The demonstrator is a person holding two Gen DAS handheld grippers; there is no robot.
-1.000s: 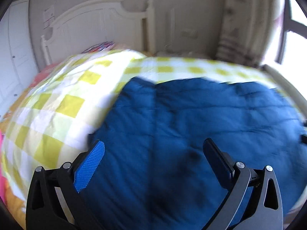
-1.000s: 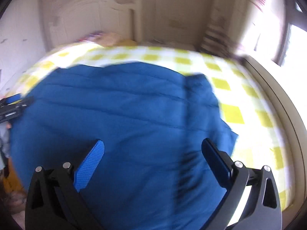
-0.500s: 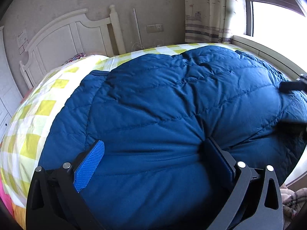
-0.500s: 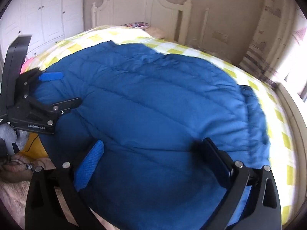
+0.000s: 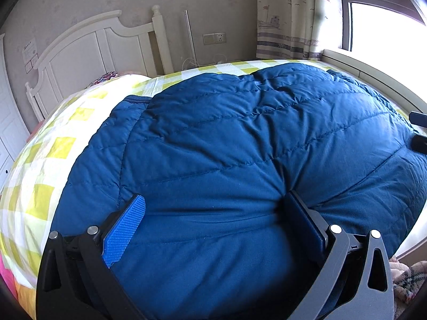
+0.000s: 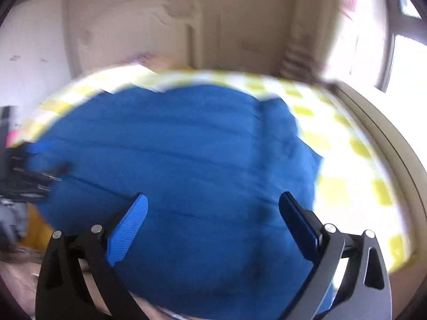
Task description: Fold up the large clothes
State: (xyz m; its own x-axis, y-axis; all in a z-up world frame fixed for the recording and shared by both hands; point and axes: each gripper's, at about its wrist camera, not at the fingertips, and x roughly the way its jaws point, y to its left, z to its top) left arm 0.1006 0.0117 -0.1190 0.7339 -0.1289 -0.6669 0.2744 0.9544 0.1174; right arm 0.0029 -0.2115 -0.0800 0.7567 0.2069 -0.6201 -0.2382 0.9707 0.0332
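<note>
A large blue quilted down jacket (image 5: 240, 146) lies spread on the bed with the yellow-and-white checked sheet (image 5: 53, 146). My left gripper (image 5: 213, 213) is open, its fingers pressed down into the jacket's near edge, with padding bulging between them. My right gripper (image 6: 213, 208) is open over the jacket (image 6: 186, 160) near its right side; that view is blurred by motion. The right gripper's tip shows at the right edge of the left wrist view (image 5: 419, 130). The left gripper shows at the left edge of the right wrist view (image 6: 24, 176).
A white headboard (image 5: 88, 48) stands at the far end of the bed. A curtain (image 5: 288, 16) and a bright window (image 5: 387, 26) with a sill are on the right. A plaid cloth (image 5: 408, 280) lies low at the right.
The left gripper has settled lower into the jacket's near edge and barely moved since half a second ago. The right gripper is swinging fast, its view turning from the jacket's left side toward its right side.
</note>
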